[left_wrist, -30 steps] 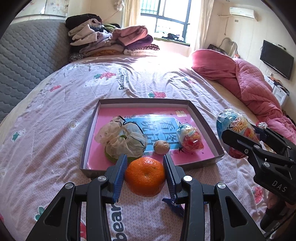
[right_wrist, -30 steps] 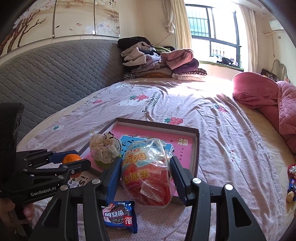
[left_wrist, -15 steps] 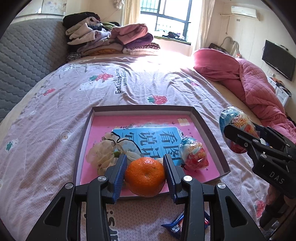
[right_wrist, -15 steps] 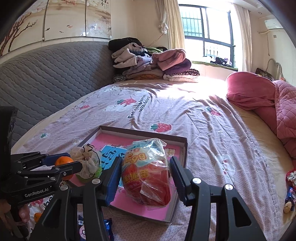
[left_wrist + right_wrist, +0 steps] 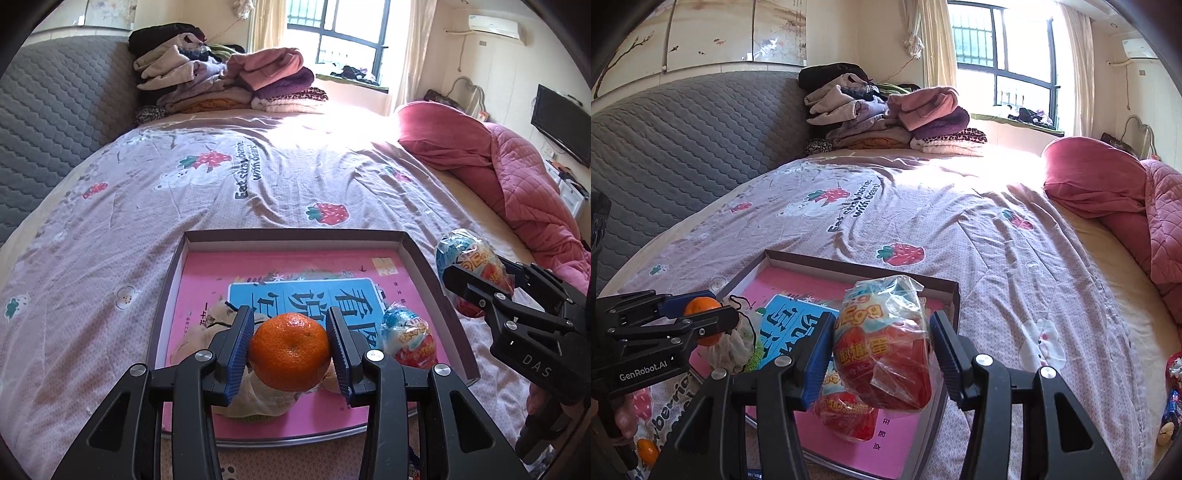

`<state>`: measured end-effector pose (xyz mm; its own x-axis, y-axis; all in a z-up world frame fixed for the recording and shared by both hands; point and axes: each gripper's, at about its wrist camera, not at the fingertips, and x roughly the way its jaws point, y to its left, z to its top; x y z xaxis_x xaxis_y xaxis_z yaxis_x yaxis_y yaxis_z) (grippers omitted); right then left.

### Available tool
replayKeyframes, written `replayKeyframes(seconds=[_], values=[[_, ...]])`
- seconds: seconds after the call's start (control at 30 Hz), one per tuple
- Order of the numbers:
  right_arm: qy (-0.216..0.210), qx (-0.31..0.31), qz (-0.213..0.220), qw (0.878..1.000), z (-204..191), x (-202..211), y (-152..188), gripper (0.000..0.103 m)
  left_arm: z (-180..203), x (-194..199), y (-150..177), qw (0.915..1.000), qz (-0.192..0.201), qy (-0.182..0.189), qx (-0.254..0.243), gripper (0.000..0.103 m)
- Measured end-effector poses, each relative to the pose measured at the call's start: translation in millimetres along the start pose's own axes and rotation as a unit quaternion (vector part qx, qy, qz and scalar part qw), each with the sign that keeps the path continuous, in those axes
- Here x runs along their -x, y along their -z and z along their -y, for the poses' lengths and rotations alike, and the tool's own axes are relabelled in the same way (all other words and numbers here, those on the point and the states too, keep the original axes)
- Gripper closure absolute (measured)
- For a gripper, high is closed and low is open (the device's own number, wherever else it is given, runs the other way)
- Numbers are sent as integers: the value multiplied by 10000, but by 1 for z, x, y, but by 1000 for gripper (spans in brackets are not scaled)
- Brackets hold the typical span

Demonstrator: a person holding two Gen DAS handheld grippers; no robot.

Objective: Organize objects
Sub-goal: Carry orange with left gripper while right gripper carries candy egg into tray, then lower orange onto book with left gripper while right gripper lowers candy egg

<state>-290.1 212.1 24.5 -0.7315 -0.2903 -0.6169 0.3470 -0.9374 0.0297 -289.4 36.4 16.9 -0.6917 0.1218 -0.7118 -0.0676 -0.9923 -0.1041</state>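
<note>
Two loads in the air at once, both over the shallow box lid (image 5: 424, 266) laid flat on the bed, presumably so that each can go down inside it without a second trip.

Nearest in the left view: left gripper (image 5: 290, 349) pinching a mandarin (image 5: 290, 350) across its widest part between the blue ribbed pads (image 5: 242, 350), held level over the lid's near half, right above a crumpled mesh pouch (image 5: 258, 397). Likely kept high to clear the near wall and the pouch beneath.

Beside it, resting on the pink floor of the lid: a wrapped snack egg (image 5: 410, 339), just right of the mandarin.

Further right: right gripper (image 5: 881, 347) clamped on a larger bagged snack egg (image 5: 884, 347), pads pressing the loose plastic from both sides, hanging over the lid's right portion above the egg already lying there. Soft wrap, so probably prone to slip if squeezed only lightly.

Off the lid, near the lower left edge of the right view: a second mandarin (image 5: 646, 448) on the sheet, not yet collected.

Beyond: strawberry-print sheet (image 5: 258, 177), then folded clothes (image 5: 229, 81) stacked at the headboard.
</note>
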Motion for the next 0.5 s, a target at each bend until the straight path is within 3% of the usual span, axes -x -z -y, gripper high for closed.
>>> replayKeyframes(seconds=[0.37, 0.5], values=[[123, -93, 29, 9999, 9, -27, 0, 50, -4, -38, -20, 9999, -161, 47, 19, 61], [270, -129, -140, 9995, 14, -41, 5, 50, -3, -56, -23, 9994, -321, 40, 95, 61]])
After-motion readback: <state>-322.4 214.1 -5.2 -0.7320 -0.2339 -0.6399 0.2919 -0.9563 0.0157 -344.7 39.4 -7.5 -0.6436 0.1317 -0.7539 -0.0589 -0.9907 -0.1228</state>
